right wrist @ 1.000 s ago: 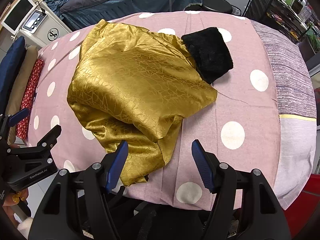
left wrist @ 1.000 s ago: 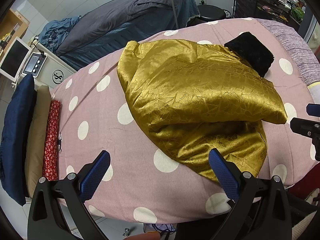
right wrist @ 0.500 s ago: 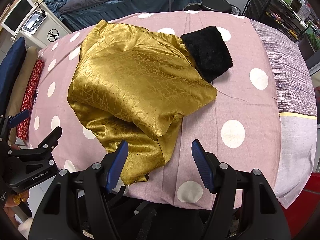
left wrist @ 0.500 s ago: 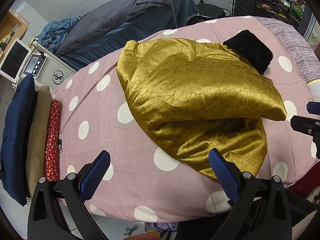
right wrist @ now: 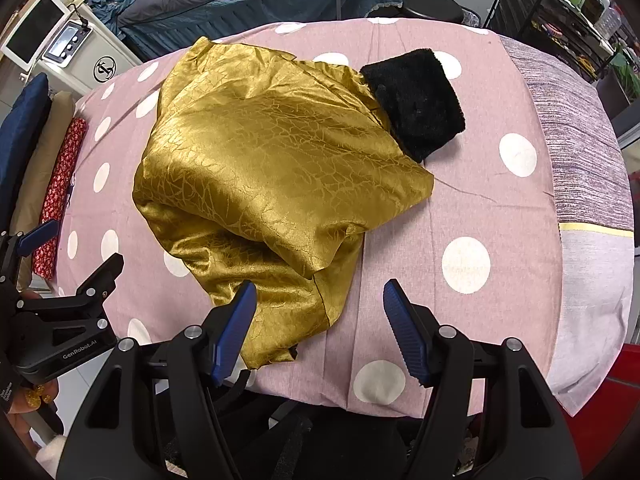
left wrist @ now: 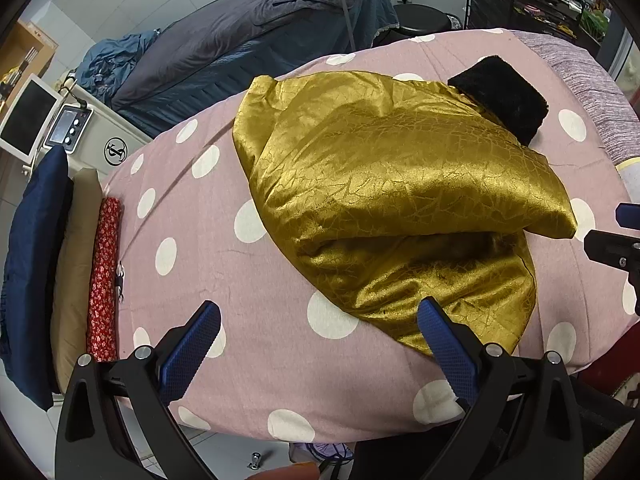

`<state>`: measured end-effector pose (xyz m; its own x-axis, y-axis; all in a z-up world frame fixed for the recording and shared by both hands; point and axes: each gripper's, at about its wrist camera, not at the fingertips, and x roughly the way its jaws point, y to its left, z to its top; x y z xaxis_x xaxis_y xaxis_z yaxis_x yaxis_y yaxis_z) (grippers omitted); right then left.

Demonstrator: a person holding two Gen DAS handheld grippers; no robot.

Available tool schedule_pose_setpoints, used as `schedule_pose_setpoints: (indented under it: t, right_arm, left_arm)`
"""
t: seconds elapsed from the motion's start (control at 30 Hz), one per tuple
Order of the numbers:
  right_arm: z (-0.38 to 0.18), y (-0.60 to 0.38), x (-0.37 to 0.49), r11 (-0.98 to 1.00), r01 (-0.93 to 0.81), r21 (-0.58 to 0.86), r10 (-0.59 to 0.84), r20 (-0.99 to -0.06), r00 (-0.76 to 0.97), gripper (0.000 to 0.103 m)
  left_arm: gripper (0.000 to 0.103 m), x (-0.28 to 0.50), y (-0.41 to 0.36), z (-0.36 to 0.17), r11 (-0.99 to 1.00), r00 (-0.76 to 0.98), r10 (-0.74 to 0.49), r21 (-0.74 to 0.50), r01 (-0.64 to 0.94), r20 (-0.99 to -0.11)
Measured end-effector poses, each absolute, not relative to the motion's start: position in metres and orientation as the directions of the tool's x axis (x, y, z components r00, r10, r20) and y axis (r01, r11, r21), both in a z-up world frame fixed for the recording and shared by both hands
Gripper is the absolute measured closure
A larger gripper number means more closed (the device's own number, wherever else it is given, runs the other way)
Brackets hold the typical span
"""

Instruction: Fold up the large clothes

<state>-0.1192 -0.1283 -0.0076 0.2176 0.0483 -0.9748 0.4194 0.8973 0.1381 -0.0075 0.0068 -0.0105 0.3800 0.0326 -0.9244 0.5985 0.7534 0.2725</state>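
A shiny gold garment (left wrist: 384, 184) lies loosely folded in the middle of the pink polka-dot bed cover (left wrist: 208, 264); it also shows in the right wrist view (right wrist: 264, 168). Its black furry part (left wrist: 504, 100) sticks out at the far right end, seen also in the right wrist view (right wrist: 416, 100). My left gripper (left wrist: 320, 344) is open and empty above the near edge, its right finger over the garment's near hem. My right gripper (right wrist: 320, 320) is open and empty over the garment's near corner. Each gripper shows at the edge of the other's view.
Folded navy, tan and red patterned cloths (left wrist: 68, 264) are stacked at the bed's left edge. A white device with a screen (left wrist: 60, 132) stands beyond them. A second bed with grey bedding (left wrist: 248, 32) is behind. A dark wire rack (right wrist: 560, 12) stands at the far right.
Both grippers stay open and almost still. The views have shifted only very slightly; the garment has not moved.
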Motion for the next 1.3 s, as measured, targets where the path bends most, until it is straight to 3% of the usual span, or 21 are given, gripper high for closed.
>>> schedule_pose_setpoints:
  t: [1.3]
  right_arm:
    - [-0.0097, -0.1295, -0.1188, 0.895, 0.427, 0.126, 0.042, -0.978, 0.202, 0.037]
  left_arm:
    - [0.006, -0.0055, 0.0057, -0.015, 0.753, 0.369, 0.049, 0.278, 0.597, -0.928]
